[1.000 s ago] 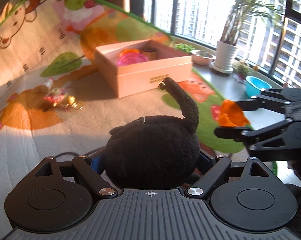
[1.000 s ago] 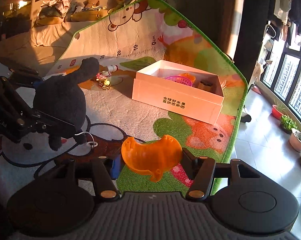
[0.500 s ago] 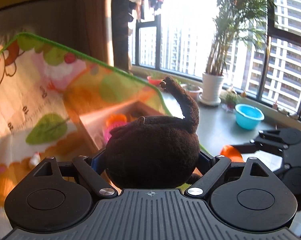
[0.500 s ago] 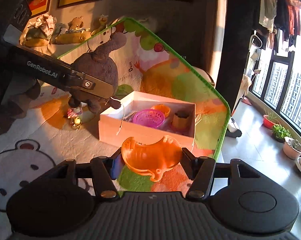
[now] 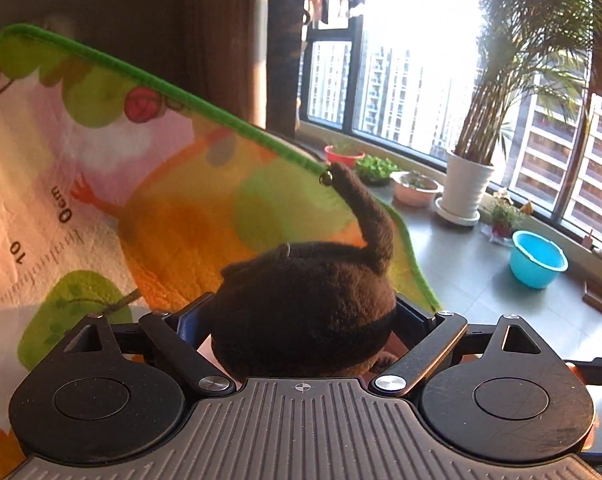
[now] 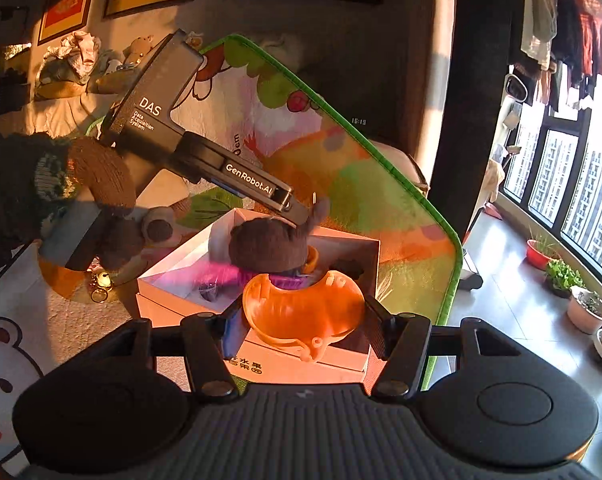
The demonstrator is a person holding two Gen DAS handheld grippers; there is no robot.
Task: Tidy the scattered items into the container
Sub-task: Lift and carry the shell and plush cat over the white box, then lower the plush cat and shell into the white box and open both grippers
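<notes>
The left gripper, jaws just widening, hung with the black plush toy between them over the pink cardboard box; the right gripper clasped an orange plastic scoop.

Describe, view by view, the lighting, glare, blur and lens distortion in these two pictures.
Left wrist view: window glare burns out the sky beside the potted palm; the window frames bow from the fisheye; the dark plush toy is nearly a silhouette. Right wrist view: warm orange light, the room dim behind; the plush over the pink box is motion-blurred; the orange toy is sharp.
</notes>
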